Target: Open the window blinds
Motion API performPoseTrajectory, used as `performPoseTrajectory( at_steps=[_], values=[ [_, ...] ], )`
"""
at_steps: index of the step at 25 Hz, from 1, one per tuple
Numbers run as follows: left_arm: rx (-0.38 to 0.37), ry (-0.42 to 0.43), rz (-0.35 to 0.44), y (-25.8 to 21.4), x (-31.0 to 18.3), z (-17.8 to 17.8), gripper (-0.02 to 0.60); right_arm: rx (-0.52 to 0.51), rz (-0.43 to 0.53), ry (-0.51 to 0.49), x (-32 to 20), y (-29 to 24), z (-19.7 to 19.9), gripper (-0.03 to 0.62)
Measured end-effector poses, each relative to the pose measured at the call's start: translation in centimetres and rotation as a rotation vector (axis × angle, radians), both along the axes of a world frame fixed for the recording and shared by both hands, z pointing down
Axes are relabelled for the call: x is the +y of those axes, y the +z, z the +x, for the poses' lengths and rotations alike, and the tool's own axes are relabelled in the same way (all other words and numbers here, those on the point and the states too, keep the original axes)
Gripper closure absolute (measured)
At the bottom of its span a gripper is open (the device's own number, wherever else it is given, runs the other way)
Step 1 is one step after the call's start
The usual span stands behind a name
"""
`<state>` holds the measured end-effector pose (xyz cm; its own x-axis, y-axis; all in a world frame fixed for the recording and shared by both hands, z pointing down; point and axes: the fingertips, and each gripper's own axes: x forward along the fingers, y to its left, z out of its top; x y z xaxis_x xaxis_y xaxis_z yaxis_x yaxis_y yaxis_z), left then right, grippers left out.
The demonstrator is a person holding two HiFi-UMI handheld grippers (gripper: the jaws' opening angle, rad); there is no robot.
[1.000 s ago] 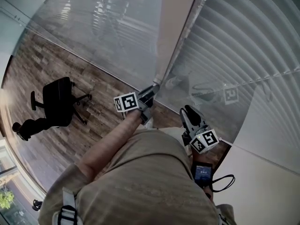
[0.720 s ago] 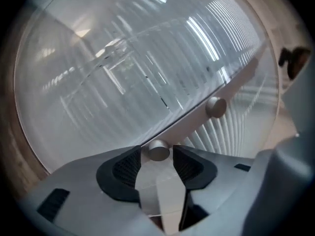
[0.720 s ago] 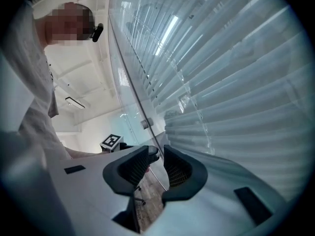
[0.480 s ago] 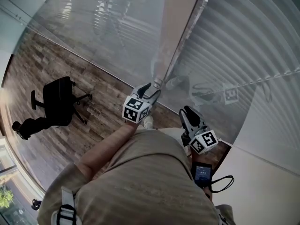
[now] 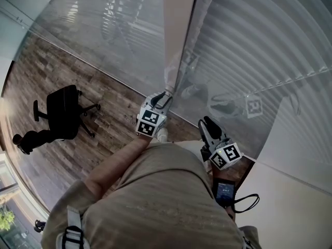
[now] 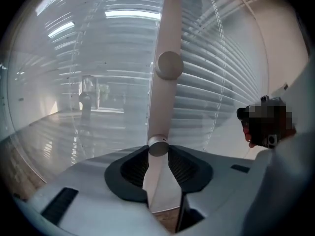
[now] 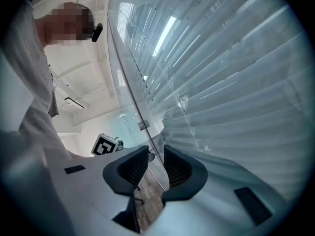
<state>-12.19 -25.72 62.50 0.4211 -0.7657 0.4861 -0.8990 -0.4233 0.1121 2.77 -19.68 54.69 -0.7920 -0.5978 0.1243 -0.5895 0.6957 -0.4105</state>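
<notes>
One wand (image 6: 158,146), upper end beyond the frame's top edge.

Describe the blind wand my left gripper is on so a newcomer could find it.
Start at the wide window blinds and find the pale upright post between their two panels. The wand is the thin rod running down beside that post into the left gripper, whose jaws have just been closing on it. Unlike the flat slats, it is round.
</notes>
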Motion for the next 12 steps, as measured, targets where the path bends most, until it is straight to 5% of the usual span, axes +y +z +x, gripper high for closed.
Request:
performPoseTrajectory(
  at_steps=[6, 12],
  values=[
    [0.134, -0.054, -0.061, 1.3, -0.4, 0.2, 0.448, 0.000, -0.003, -0.008, -0.7, 1.0, 1.1, 0.491],
    [0.364, -0.104, -0.142, 0.2, 0.3, 0.2, 0.449, 0.000, -0.002, -0.013, 0.1, 0.0, 1.2, 0.491]
  ],
)
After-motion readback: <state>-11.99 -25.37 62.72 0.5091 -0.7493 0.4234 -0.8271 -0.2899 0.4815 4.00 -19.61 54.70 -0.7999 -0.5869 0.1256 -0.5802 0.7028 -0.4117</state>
